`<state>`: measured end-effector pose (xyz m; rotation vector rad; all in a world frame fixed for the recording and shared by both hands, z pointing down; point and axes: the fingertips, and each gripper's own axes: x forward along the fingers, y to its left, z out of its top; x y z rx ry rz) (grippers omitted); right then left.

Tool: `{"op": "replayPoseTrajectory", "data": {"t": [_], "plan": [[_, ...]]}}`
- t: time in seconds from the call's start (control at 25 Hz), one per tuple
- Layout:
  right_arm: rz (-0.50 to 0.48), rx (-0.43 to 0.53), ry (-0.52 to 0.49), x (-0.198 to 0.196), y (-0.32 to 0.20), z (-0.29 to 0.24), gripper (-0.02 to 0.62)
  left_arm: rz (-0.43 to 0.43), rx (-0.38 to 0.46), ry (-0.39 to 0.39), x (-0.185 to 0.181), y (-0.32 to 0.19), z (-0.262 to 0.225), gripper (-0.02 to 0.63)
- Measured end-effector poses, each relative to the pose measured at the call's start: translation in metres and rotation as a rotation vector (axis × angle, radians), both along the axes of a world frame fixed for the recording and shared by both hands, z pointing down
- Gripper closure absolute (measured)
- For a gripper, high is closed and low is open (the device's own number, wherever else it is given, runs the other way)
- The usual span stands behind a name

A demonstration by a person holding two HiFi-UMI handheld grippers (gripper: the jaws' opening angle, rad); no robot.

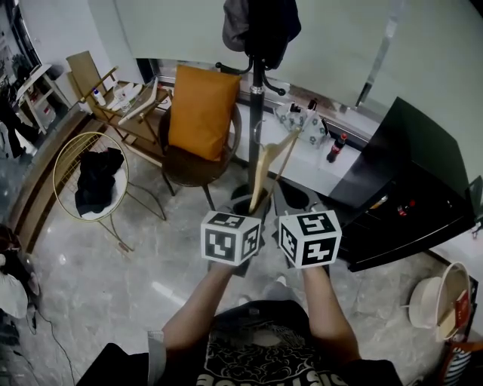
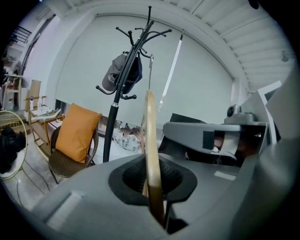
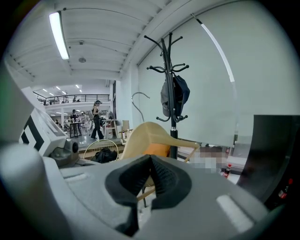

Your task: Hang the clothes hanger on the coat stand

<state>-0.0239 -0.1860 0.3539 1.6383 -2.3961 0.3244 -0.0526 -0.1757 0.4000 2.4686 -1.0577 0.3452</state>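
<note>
Between left gripper [image 2: 152, 180] fingers [image 2: 131, 176], clamped, the clothes hanger [image 2: 150, 131]; right gripper [image 3: 150, 161] fingers [image 3: 167, 180] closed, empty.

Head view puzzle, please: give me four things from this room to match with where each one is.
1 wooden hanger
2 orange cushion
3 dark cap
4 black garment

A on the gold wire chair
B at the top of the coat stand
C on the brown chair
D gripped in the left claw

Pairs: 1-D, 2-C, 3-B, 4-A.
</note>
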Motion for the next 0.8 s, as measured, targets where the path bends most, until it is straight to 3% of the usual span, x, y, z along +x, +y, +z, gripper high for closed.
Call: {"op": "replayPoseTrajectory", "data": {"t": [0.8], "plan": [[-0.012, 0.009, -0.001, 0.027, -0.081, 0.004, 0.595, 0.088, 0.004, -0.050, 0.027, -0.083, 0.010, 0.580]]}}
